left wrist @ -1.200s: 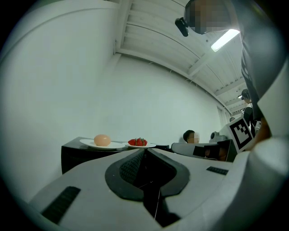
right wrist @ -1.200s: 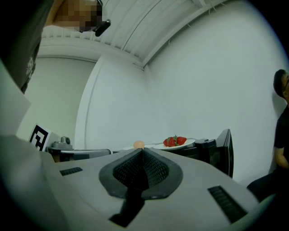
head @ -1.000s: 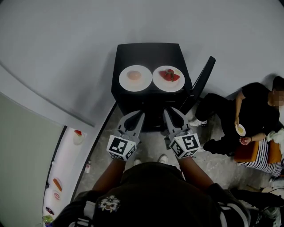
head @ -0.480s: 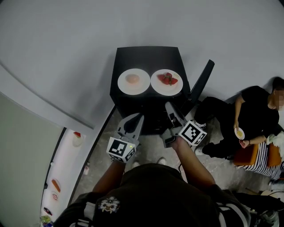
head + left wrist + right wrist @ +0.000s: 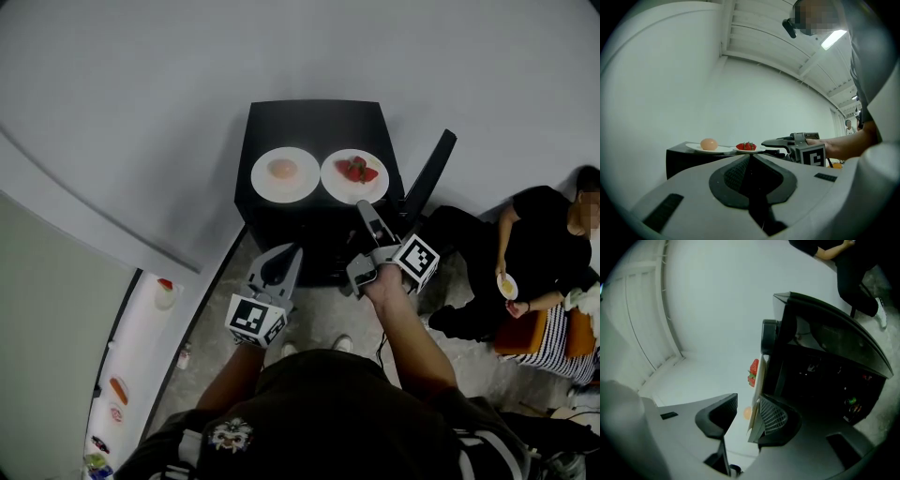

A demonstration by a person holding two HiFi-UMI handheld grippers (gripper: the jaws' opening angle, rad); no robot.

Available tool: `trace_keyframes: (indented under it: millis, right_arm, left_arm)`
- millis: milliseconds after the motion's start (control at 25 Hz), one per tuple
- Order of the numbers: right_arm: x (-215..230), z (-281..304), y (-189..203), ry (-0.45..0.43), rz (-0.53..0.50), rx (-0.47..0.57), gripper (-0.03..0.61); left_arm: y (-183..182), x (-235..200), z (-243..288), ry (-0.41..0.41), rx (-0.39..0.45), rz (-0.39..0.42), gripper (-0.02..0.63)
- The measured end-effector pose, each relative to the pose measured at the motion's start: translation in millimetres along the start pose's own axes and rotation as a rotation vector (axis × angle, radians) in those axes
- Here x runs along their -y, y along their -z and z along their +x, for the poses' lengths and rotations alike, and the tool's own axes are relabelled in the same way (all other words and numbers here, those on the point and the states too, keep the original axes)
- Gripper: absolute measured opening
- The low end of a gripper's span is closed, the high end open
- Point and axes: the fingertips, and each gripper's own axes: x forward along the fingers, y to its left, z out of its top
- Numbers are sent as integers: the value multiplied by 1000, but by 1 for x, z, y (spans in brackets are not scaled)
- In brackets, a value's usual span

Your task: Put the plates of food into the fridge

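Observation:
Two white plates sit on top of a small black fridge (image 5: 314, 122): one with a pale round food (image 5: 285, 173), one with strawberries (image 5: 354, 178). My right gripper (image 5: 367, 217) is rolled on its side at the fridge's front edge, just below the strawberry plate. Its jaws stand open, and the plate's rim (image 5: 758, 390) lies between them, close to one pad (image 5: 773, 416) with nothing pressing. The strawberries (image 5: 753, 372) show beyond the rim. My left gripper (image 5: 286, 253) hangs lower, in front of the fridge, shut and empty (image 5: 750, 157). Both plates (image 5: 708, 148) show ahead of it.
The fridge door (image 5: 429, 178) stands open to the right, and the dark inside (image 5: 825, 380) shows. A person (image 5: 534, 244) sits on the floor at the right with a small bowl. A white shelf (image 5: 141, 347) with small items runs along the left wall.
My right gripper has turned on its side, risen toward the strawberry plate and opened its jaws. The left gripper has barely moved.

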Motion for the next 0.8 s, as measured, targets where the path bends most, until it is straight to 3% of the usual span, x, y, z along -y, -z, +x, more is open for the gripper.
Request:
trace_keyframes:
  millis: [400,800]
  right_arm:
    - [6,14,-6,9,27,20,155]
    - [11,15,-6,31,45,31,104]
  left_arm:
    - [11,-4,-1,-6,-8,-17,32]
    - [7,-11,-8,-32,8,-29,32]
